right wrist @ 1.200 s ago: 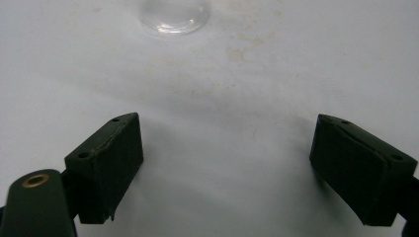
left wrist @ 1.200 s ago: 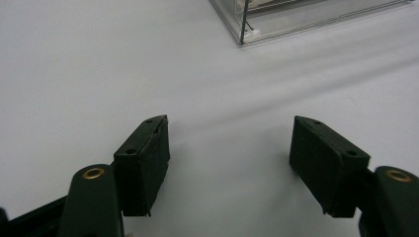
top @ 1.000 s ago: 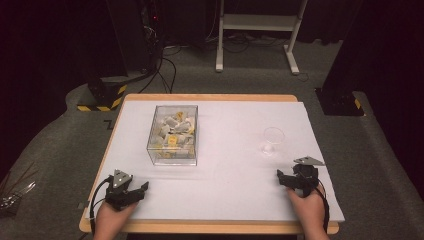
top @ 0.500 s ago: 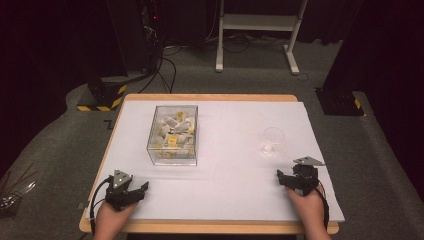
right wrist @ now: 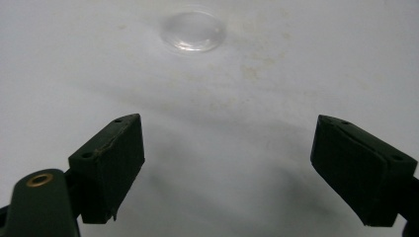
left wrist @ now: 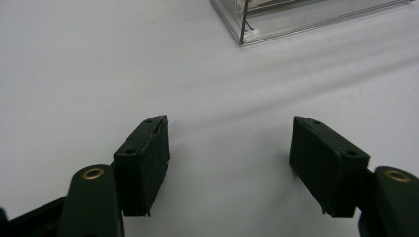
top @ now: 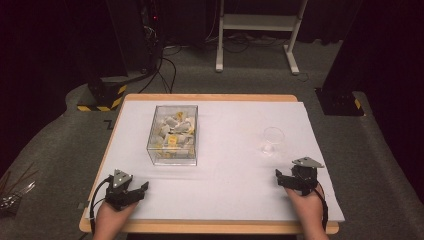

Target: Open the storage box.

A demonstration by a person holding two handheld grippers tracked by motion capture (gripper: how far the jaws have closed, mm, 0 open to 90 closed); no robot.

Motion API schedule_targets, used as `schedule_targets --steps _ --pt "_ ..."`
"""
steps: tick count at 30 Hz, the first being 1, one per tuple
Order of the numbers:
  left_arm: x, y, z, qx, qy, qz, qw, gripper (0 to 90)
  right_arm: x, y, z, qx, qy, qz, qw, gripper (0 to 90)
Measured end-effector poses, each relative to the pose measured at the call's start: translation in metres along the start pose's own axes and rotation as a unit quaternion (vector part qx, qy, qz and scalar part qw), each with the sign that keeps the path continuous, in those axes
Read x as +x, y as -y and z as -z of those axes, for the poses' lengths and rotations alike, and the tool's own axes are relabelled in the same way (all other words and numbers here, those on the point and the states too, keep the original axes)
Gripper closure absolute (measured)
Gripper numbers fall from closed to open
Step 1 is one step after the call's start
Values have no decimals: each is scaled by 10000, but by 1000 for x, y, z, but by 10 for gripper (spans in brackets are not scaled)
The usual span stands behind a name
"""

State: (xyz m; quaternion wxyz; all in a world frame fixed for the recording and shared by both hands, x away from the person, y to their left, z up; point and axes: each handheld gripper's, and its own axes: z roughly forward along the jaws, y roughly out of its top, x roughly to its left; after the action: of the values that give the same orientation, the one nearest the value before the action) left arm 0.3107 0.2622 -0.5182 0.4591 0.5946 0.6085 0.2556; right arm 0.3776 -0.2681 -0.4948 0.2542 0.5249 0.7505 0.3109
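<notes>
Starting from your left gripper [top: 143, 187]: jaws spread wide, nothing between them, resting low over the white table cover [top: 230, 170] at the near left corner. In the left gripper view its jaws [left wrist: 230, 168] frame bare cover, with the corner of the clear box [left wrist: 276, 24] ahead and to the right.

Your right gripper [top: 280, 177]: jaws spread wide and empty too, at the near right edge; the right gripper view [right wrist: 227, 168] confirms bare cover between them.

Clear box [top: 173, 135]: stands upright beyond your left gripper, slightly toward the table's middle, long axis running away from you, filled with small white and yellow packets. Left hand is the nearer.

Clear cup [top: 272, 140]: stands just beyond your right gripper, slightly inward; seen ahead as a faint round rim [right wrist: 193, 30]. Right hand is the nearer.

Writing: packet markings are too small to read; no brand is legible.
</notes>
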Motion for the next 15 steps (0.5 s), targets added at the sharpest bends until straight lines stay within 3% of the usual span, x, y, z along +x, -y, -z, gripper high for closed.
schedule_targets --steps 8,15 --pt "0 0 0 35 -9 -73 10000 318 17 2 1 24 -85 254 9996 128" --pt "0 0 1 40 -7 -80 10000 318 20 6 -3 180 -162 203 9995 115"
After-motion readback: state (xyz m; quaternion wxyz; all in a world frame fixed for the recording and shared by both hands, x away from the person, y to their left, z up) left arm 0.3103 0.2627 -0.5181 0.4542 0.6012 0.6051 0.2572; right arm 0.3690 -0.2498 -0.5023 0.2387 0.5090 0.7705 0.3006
